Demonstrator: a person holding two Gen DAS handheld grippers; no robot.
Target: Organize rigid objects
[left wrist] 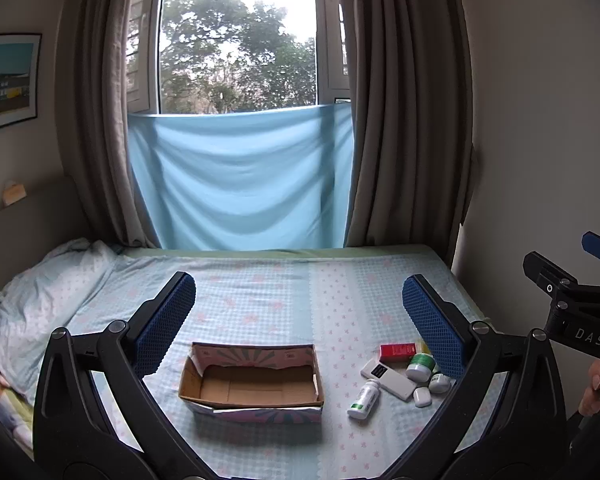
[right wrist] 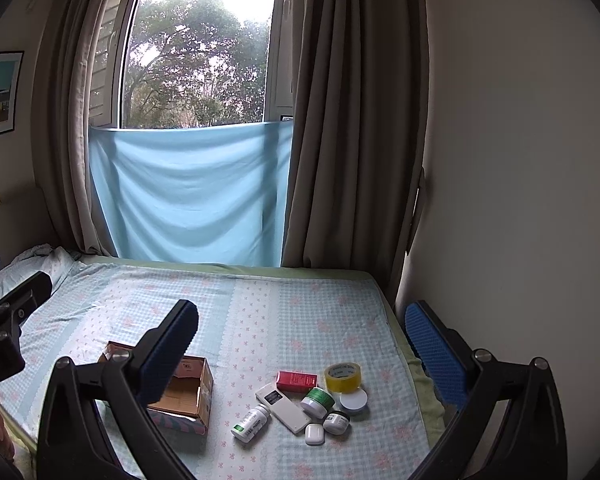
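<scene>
- Left tool (left wrist: 299, 308): jaws spread wide, nothing between them; hovers over the near part of the bed, framing the box and the cluster of small items.
- Right tool (right wrist: 302, 336): jaws likewise spread wide and empty; held to the right of the left tool, above the bed.
- Bed (left wrist: 268, 292): pale blue and pink patterned sheet, carries all items; crumpled bedding at its far left.
- Cardboard box (left wrist: 252, 380): open-topped, empty inside, patterned outer wall; sits near centre of the bed, left of the small items and apart from them.
- White bottle (right wrist: 251, 423): green label, lying on its side; nearest item to the box.
- White remote (right wrist: 283, 407): flat, dark window at its far end; lies just right of the bottle.
- Red carton (right wrist: 297, 381): lies at the far side of the cluster.
- Green-lidded jar (right wrist: 318, 401): tipped, touching the remote's right edge.
- Small dark-lidded jar (right wrist: 337, 422): near side, just right of the earbud case.
- White earbud case (right wrist: 313, 434): nearest of the cluster.
- Yellow tape roll (right wrist: 343, 376): far right of the cluster, beside the red carton.
- White round lid (right wrist: 354, 401): flat, just in front of the tape roll.
- Window (left wrist: 236, 40) with blue cloth (left wrist: 240, 180) and brown curtains beyond the bed.
</scene>
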